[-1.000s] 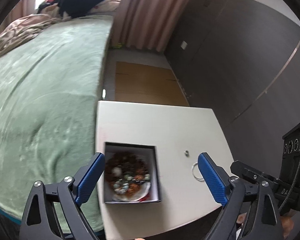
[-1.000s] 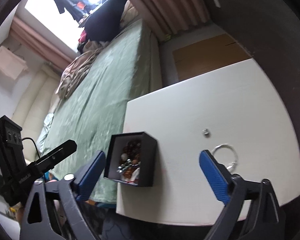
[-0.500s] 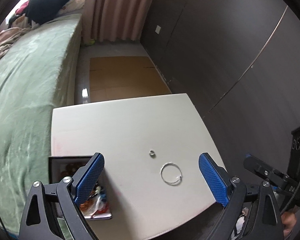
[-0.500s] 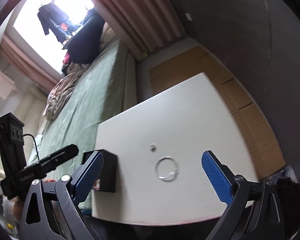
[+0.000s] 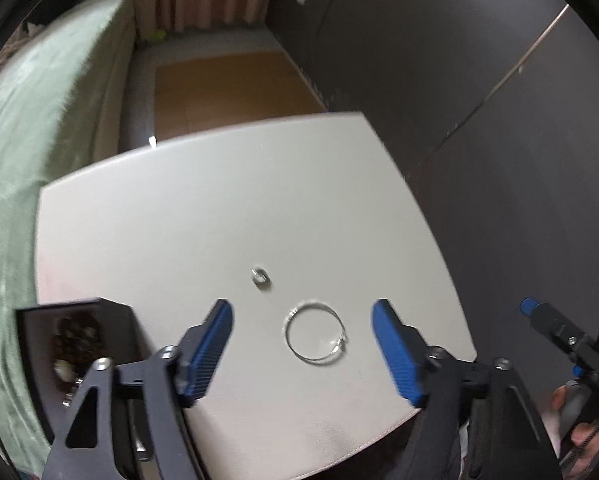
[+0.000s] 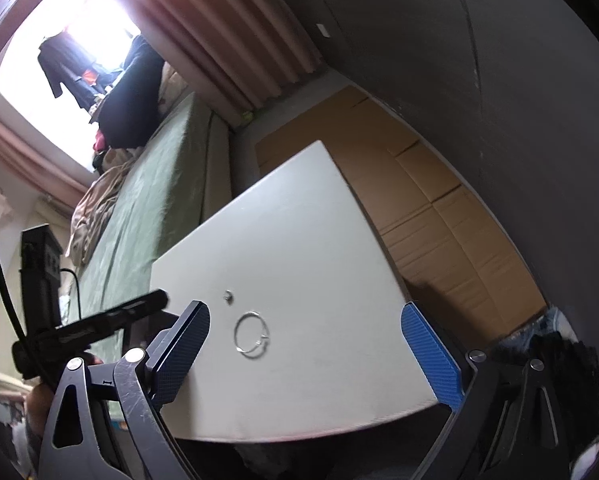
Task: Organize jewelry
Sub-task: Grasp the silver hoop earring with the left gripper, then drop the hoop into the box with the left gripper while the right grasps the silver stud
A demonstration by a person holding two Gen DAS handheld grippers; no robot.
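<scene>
**Jewelry on white table: items and tools**

Table [image 5: 179,220]: white, square top with rounded corners, standing beside a bed with a green cover [image 5: 27,128]; brown cardboard sheets [image 5: 227,88] lie on the floor past its far edge.

Bangle [image 5: 315,333]: thin silver hoop with a small clasp or charm on its rim, lying flat on the table towards the near edge, right of centre. Nothing touches it.

Ring [image 5: 260,275]: small silver band, lying on the table just beyond the bangle, apart from it, near the middle of the top.

Jewelry box [image 5: 79,344]: black, open-topped, at the near left corner of the table; beaded pieces show inside, blurred and partly hidden behind the left tool's frame.

Left gripper [image 5: 301,336]: blue-padded jaws have just been closing and stand partly spread, one on either side of the bangle in the left wrist view and raised above it; the pads press on nothing.

Right gripper [image 6: 305,344]: jaws spread wide and holding nothing, over the near edge of the table; the bangle sits between them in the right wrist view, nearer the left pad.
</scene>
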